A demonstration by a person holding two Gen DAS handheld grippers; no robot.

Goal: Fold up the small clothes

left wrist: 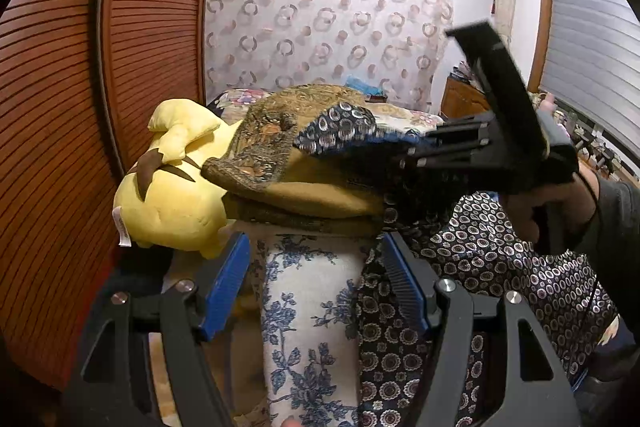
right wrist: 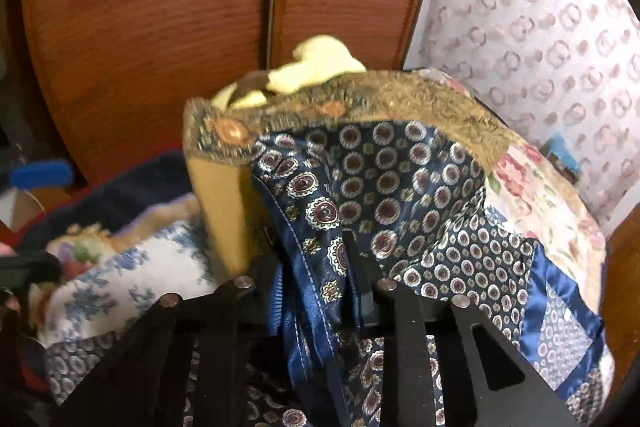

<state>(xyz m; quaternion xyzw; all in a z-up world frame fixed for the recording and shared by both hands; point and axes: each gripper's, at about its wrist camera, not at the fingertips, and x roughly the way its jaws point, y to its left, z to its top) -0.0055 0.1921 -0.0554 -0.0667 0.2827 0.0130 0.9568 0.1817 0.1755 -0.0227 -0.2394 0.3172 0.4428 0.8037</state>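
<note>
A: Where is the piece being folded?

B: The navy patterned garment point(right wrist: 384, 187) is draped over the heap of bedding, spreading from the centre of the right wrist view toward four o'clock. In the left wrist view it lies at four o'clock, with one corner lifted toward one o'clock.

A: And the tools?

B: The right gripper point(right wrist: 316, 291) is clenched on a fold of that garment near its blue stitched hem; cloth is bunched between the narrowed jaws. The left gripper point(left wrist: 316, 279) stands released, its blue pads point(left wrist: 226, 279) parted over a white pillow with blue flowers point(left wrist: 308, 307), and nothing is pressed between them. The garment's edge lies just beside its right-hand pad.

A: How will the fabric behave?

B: It looks thin, shiny and satin-like, so I judge it light, limp and slippery. It will sag from any single hold and may slide out of a shallow pinch.

A: Where should the free tool take hold?

B: On the hem or a seam, where layers double up, well apart from the right gripper so the edge stretches straight.

A: Anything in the way?

B: A yellow plush toy point(left wrist: 172, 183) at nine o'clock and a brown brocade cushion point(left wrist: 280, 147) sit just behind; loose cloth could snag there.
</note>
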